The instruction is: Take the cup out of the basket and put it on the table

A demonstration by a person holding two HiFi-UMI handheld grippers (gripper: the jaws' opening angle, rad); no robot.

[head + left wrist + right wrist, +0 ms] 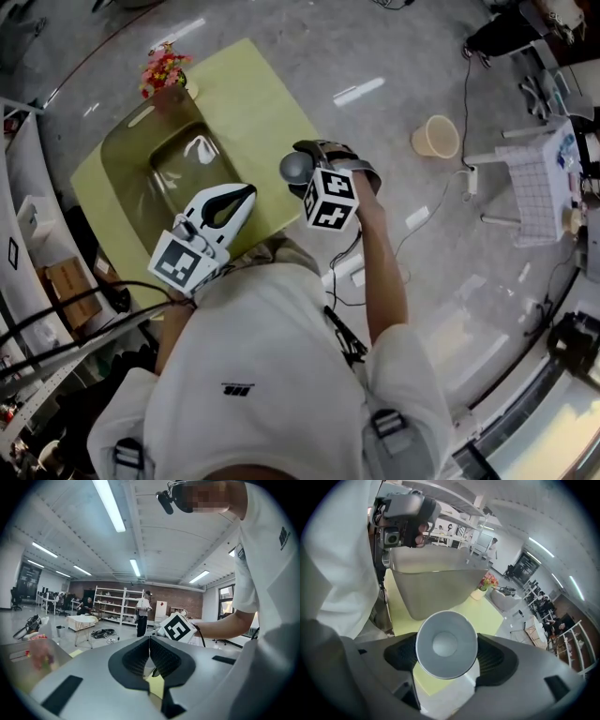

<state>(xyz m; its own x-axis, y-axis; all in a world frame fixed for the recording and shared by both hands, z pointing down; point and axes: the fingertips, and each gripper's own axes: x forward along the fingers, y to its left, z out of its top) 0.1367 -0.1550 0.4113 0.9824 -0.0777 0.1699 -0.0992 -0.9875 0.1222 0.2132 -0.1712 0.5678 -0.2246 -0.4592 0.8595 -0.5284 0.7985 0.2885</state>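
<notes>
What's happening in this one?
A person works with a gripper in each hand. The right gripper is clamped on the grey cup, held outside the basket over the table's edge, not yet set down. The left gripper is shut and empty, near the basket.

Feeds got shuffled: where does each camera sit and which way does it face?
Head view: on the head, steeply down at basket and yellow table; shirt, right arm, left tool, right tool show.
Left gripper view: on the left tool, level toward distant shelves; its closed jaws, right arm show.
Right gripper view: on the right tool, down at the gripped cup and basket; shirt shows.
Shared: head and right gripper views both show cup, basket, flowers.
</notes>
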